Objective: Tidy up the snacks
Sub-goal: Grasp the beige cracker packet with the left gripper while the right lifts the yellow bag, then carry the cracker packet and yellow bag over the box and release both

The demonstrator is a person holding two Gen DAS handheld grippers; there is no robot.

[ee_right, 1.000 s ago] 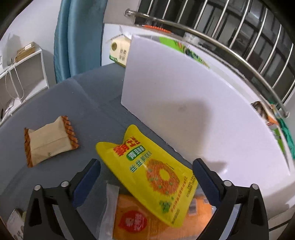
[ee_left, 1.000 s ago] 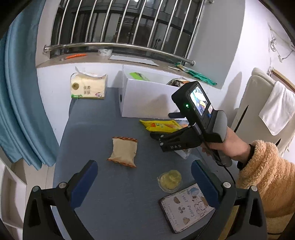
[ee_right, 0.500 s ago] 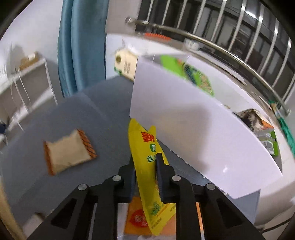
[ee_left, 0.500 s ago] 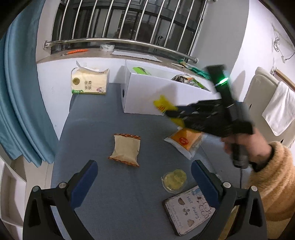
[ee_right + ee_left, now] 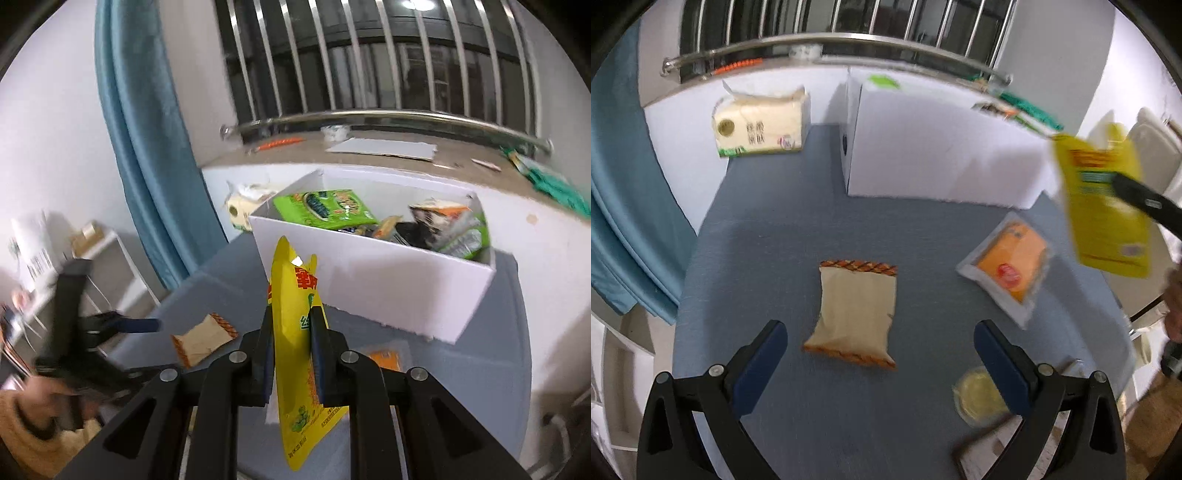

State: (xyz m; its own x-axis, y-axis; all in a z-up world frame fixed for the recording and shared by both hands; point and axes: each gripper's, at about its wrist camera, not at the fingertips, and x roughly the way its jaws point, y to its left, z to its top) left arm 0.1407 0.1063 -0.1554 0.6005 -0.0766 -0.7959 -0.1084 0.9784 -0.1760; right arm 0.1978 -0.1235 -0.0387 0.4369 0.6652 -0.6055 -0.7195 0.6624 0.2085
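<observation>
At the far left a blue curtain (image 5: 624, 206) hangs beside the grey table (image 5: 768, 258); a tissue pack (image 5: 761, 125) stands against the wall at the table's back edge, its print too soft to read. The left gripper (image 5: 879, 354) hovers low over the table with its blue-padded fingers spread wide and nothing between them; a tan snack packet with orange crimped ends (image 5: 857, 314) lies flat just ahead of it. Right of that packet lies an orange snack in a clear wrapper (image 5: 1012, 262), blurred; a round yellowish cup (image 5: 975, 398) is partly hidden behind the left gripper's right finger. The white box (image 5: 373, 273) sits at the back of the table, holding green and other packets that are hard to tell apart. The right gripper (image 5: 291, 332) is clamped on a yellow snack bag (image 5: 295, 362), held edge-on in the air short of the box's front wall; the bag's lower end is cut off by the gripper body.
</observation>
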